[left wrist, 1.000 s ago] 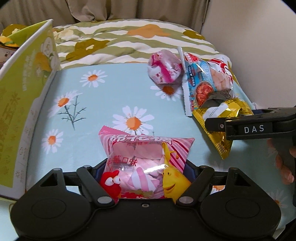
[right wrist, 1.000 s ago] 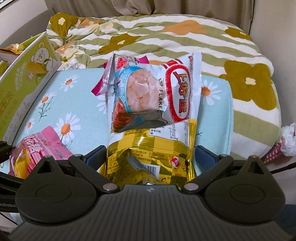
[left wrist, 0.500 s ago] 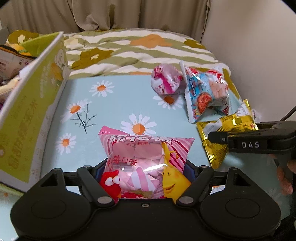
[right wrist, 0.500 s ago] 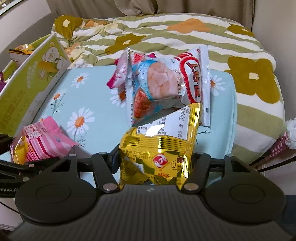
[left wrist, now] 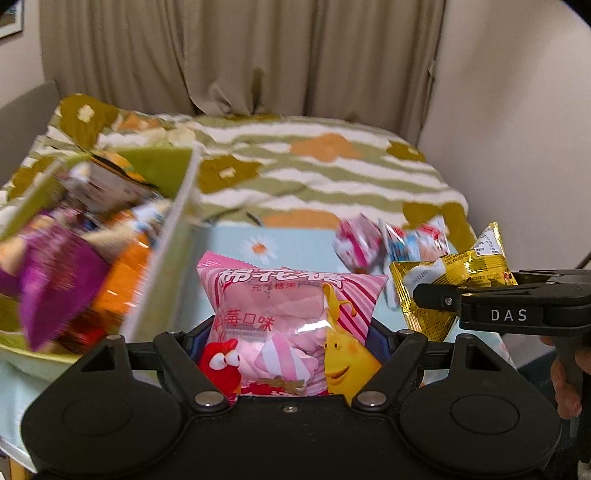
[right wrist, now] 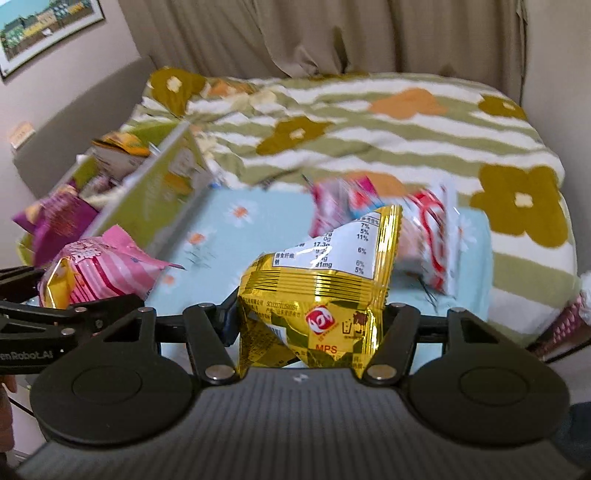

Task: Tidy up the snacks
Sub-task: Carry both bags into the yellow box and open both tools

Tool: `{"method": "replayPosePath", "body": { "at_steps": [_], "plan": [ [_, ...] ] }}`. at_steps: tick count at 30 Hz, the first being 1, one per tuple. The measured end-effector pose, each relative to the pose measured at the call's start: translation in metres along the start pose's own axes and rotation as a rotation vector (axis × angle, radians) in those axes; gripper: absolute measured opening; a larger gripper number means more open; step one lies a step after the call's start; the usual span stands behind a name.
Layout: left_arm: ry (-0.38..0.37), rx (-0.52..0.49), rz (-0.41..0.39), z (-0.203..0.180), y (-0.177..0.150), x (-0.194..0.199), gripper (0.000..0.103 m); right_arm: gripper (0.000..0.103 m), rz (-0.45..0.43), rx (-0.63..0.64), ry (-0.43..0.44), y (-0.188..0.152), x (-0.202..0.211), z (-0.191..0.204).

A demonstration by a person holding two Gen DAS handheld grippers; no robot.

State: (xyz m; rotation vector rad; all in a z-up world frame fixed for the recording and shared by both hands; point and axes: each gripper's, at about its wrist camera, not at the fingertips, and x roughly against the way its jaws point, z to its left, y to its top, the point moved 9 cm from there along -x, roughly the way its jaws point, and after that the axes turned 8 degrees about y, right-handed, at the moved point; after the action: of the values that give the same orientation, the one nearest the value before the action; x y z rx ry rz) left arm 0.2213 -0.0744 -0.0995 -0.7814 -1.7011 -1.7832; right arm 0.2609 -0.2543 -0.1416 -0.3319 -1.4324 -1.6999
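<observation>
Grippers each carried one snack packet above the daisy-print cloth [left wrist: 236, 240]. The left gripper [left wrist: 290, 345] was clenched on a pink marshmallow bag [left wrist: 284, 314], its pads pressing the bag's lower sides; the bag stood upright between the jaws, clear of the cloth. The right gripper [right wrist: 310, 325] was clamped on a gold foil snack packet [right wrist: 325, 291], crumpled at the grip point. Its jaws had just been closing, with that packet between them.

The left wrist view showed the right gripper from the side, at the right edge of the cloth, with the gold packet [left wrist: 443, 284] projecting from its tip and a hand [left wrist: 565, 380] below the handle. It also looked down into the green cardboard box [left wrist: 162, 251] at the cloth's left edge, where a purple bag [left wrist: 55, 273] and an orange packet [left wrist: 122, 284] lay blurred among other items.

The right wrist view showed the box's outer printed wall [right wrist: 159, 192] rather than its interior, and the pink bag [right wrist: 99, 269] seen from the side in the left gripper. Behind the gold packet, near the cloth's far right corner, a red-and-white flake packet [right wrist: 432, 232] and a pink-wrapped snack [right wrist: 340, 199] lay touching. A framed picture [right wrist: 44, 29] hung on the wall at upper left.
</observation>
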Motion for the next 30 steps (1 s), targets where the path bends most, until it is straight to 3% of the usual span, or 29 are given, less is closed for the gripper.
{"method": "replayPosePath", "body": {
  "at_steps": [8, 18, 23, 30],
  "plan": [
    [0.066, 0.041, -0.101, 0.073, 0.034, 0.042, 0.082, 0.077, -0.071, 0.045, 0.07, 0.048, 0.007, 0.074],
    [0.132, 0.082, -0.199, 0.189, 0.086, 0.067, 0.082, 0.077, -0.151, 0.062, 0.122, 0.105, -0.016, 0.173],
    [0.12, 0.088, -0.181, 0.24, 0.107, 0.05, 0.082, 0.077, -0.176, 0.067, 0.122, 0.133, -0.036, 0.217],
    [0.039, 0.044, -0.106, 0.274, 0.12, 0.002, 0.082, 0.077, -0.175, 0.004, 0.087, 0.15, -0.072, 0.257]
  ]
}}
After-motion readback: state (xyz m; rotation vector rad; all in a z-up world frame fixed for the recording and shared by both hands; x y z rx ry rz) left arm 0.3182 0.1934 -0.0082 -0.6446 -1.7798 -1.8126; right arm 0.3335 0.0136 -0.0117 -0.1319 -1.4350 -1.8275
